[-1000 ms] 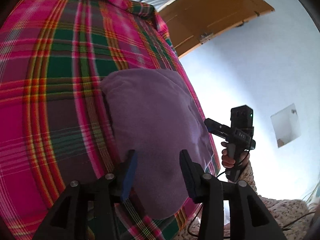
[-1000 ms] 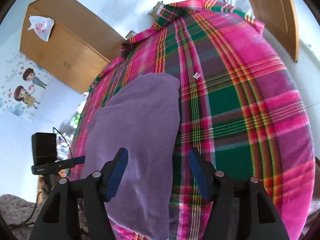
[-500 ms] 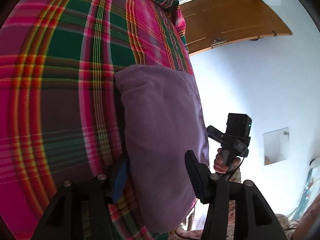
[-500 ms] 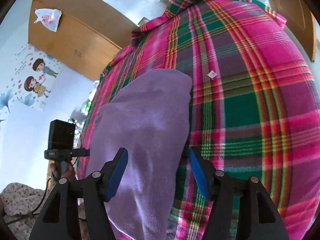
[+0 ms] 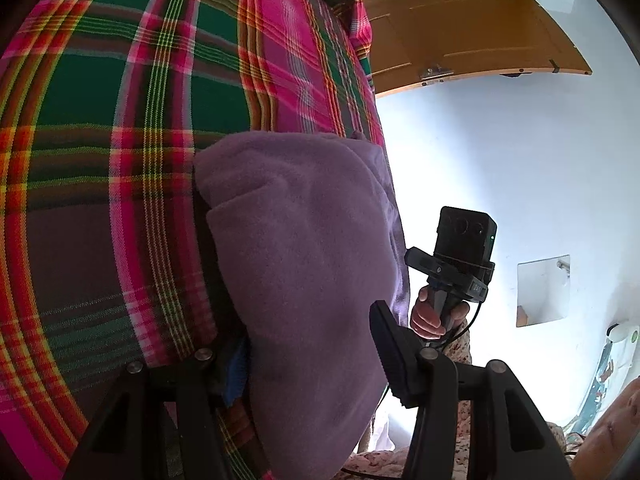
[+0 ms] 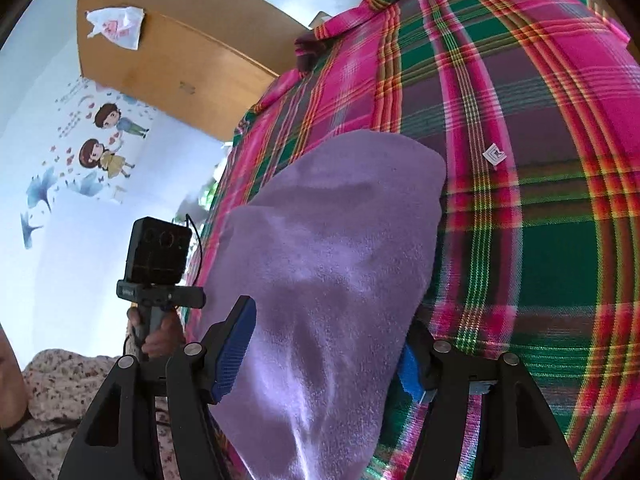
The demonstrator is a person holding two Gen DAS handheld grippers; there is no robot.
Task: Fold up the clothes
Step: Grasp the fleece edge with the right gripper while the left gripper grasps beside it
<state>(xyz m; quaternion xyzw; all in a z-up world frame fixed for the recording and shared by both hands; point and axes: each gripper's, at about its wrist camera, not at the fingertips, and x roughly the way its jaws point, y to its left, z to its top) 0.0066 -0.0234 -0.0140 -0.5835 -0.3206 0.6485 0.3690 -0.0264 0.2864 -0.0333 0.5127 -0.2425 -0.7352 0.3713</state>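
Both wrist cams sit close over purple cloth [image 5: 312,264] on plaid spread [image 6: 540,168], apparently facing inward; each sees the opposite gripper.

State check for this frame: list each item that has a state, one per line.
purple garment: folded, lying on the plaid cloth, near end between both grippers' fingers
plaid cloth: spread flat under the garment
left gripper: open, straddling the garment
right gripper: open, straddling the garment

Left tool [image 5: 310,364] and right tool [image 6: 328,356] both spread wide, side by side
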